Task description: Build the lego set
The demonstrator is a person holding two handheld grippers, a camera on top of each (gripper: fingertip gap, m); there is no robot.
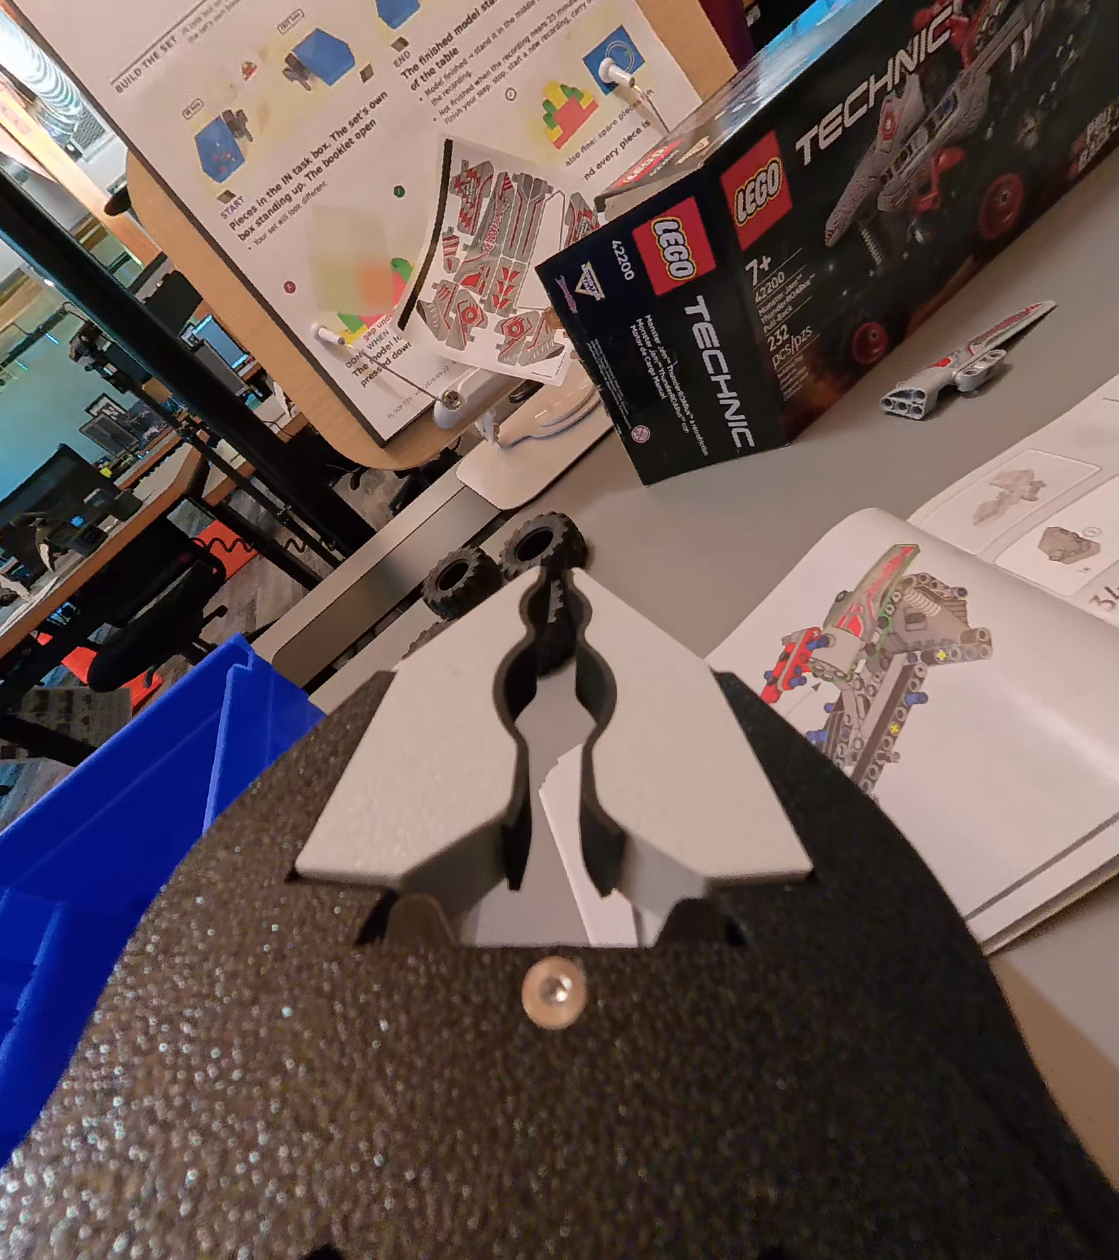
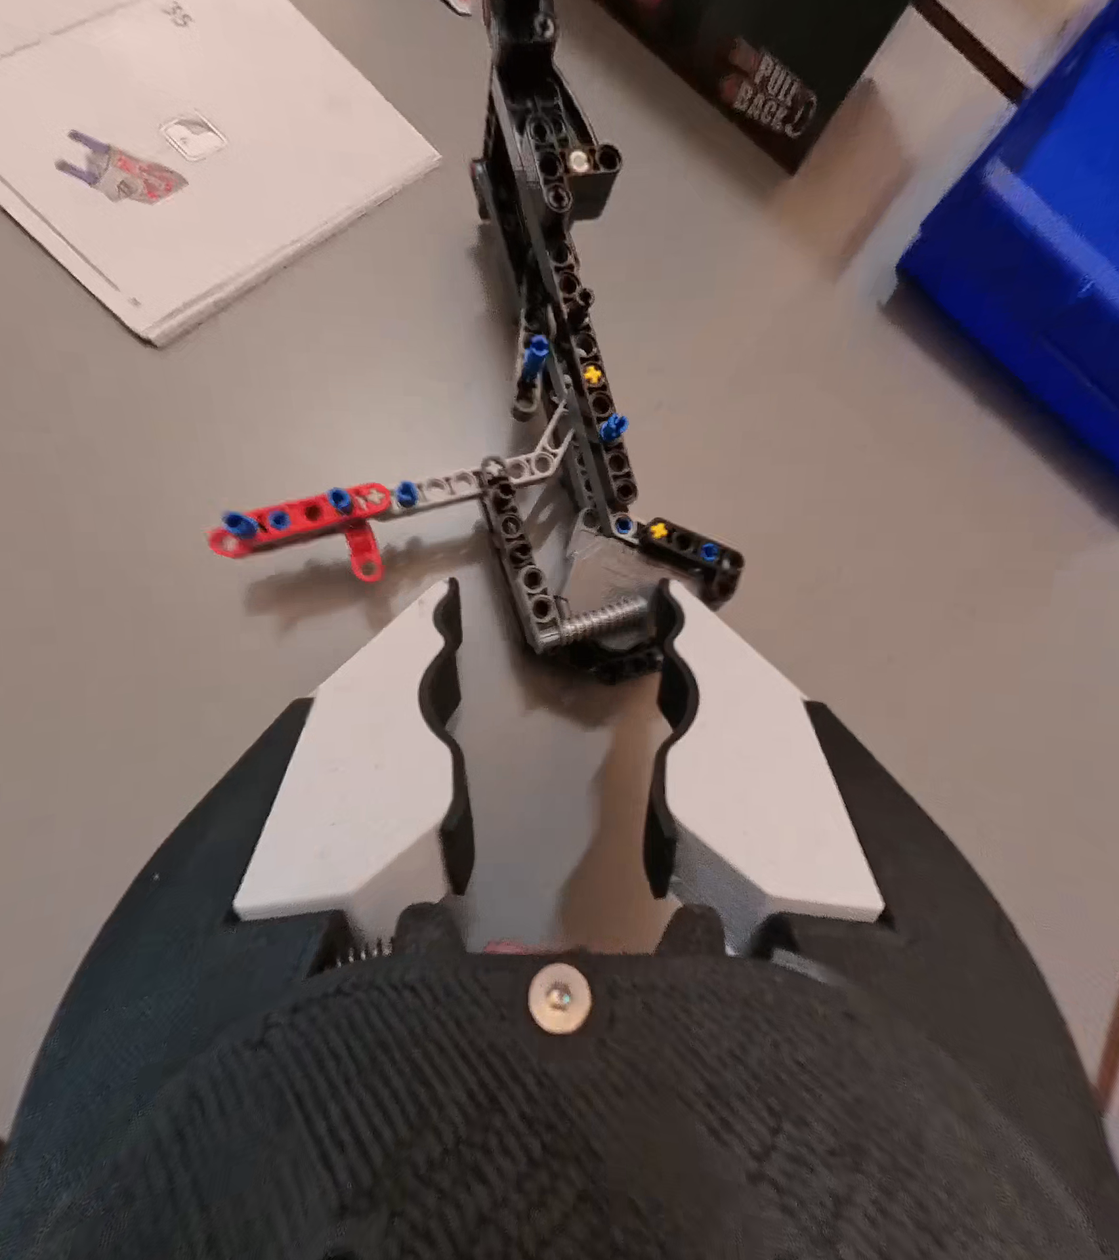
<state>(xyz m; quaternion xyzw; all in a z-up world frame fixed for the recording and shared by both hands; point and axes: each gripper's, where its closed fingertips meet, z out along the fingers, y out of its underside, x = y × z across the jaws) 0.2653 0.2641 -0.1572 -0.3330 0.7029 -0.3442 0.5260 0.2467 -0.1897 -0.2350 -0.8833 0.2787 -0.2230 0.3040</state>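
Mid-build: right gripper (image 2: 560,617) agape near the half-built lego chassis (image 2: 556,423) lying on the surface (image 2: 884,682), left gripper (image 1: 553,600) narrowly parted, empty; next, probably clamp chassis, add panel.

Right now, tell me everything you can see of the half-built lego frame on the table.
The frame lies flat on the grey table, ahead of the open right gripper, which is not gripping it. It looks like plastic: long black holed beams, a grey angled brace, a red beam sticking out to one side, blue pins, yellow axle ends, and a metal spring at the near end.
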